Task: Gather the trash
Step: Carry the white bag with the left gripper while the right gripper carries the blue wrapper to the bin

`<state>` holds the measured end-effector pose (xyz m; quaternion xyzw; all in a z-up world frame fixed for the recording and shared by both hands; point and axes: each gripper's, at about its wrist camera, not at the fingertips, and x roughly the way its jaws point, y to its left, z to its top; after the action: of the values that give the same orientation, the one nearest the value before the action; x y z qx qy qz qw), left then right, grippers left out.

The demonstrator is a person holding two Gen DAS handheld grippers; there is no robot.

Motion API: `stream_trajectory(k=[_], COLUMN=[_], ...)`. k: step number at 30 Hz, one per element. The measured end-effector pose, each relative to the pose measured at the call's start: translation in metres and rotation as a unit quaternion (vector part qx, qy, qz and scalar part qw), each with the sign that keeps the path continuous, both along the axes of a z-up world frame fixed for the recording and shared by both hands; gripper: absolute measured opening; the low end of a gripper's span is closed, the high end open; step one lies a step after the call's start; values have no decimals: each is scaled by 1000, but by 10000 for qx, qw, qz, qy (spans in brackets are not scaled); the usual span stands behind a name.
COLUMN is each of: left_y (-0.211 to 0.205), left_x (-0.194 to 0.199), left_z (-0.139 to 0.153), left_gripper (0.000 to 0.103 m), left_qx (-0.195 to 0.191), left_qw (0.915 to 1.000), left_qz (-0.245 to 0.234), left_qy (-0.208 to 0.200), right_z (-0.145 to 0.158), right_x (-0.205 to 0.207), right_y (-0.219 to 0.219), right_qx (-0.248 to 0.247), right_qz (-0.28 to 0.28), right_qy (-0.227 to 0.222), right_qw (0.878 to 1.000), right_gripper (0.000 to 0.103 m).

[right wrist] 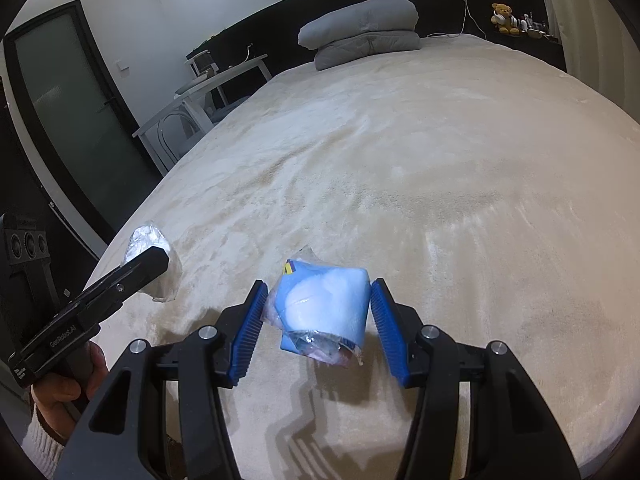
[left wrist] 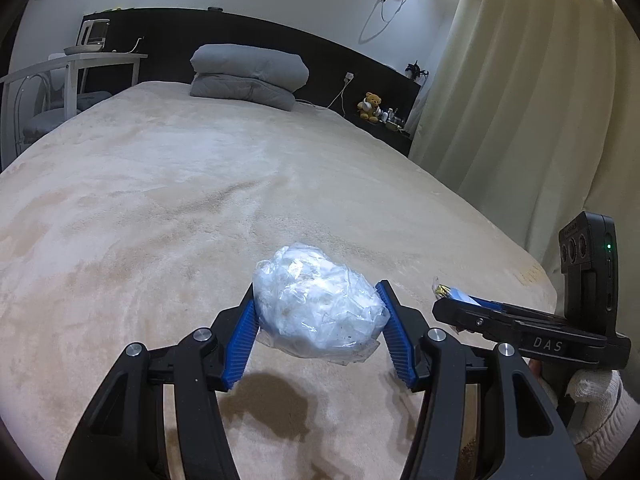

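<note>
The left tongs (left wrist: 318, 314) clamp a crumpled clear plastic wad (left wrist: 318, 304), held above the beige bed (left wrist: 200, 200). The right tongs (right wrist: 318, 314) clamp a blue wrapped packet (right wrist: 324, 308) over the same bed, beside the left.

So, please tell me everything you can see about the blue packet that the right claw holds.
The blue packet looks like a small soft pack in light blue and white plastic wrap, with a yellow and dark mark at its top corner. Its lower end is torn or crumpled, with clear film hanging loose. It sits between the blue ribbed pads of the right claw, lifted above the beige bed cover, where its shadow falls.
</note>
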<state>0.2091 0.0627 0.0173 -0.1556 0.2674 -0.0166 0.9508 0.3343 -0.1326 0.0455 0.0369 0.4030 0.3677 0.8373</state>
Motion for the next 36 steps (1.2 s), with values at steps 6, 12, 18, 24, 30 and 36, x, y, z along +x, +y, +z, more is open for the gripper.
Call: stream_trajectory(k=[6, 12, 18, 24, 30, 36], left_y=[-14, -26, -38, -53, -66, -72], left_x=[-25, -53, -81, -107, -131, -151], left_z=[2, 2, 3, 3, 1, -2], left_gripper=[56, 56, 56, 56, 56, 56], left_qx=[-6, 7, 31, 75, 89, 84], left_qw=[9999, 9999, 9998, 9996, 9995, 9995], left_qz=[-90, -131, -137, -181, -218, -233], left_qy=[-66, -90, -141, -193, -207, -190], right_z=[5, 7, 8, 10, 10, 10], right_x=[-24, -47, -73, -98, -121, -143], right_y=[-13, -28, -46, -62, -73, -74], right_qx=[101, 114, 155, 186, 269, 289], right_qz=[-5, -73, -103, -115, -81, 55], right_qy=[-64, -113, -145, -195, -218, -271], right_qw=[9999, 9998, 9997, 9996, 9994, 9992], right_gripper=[54, 54, 54, 54, 54, 54])
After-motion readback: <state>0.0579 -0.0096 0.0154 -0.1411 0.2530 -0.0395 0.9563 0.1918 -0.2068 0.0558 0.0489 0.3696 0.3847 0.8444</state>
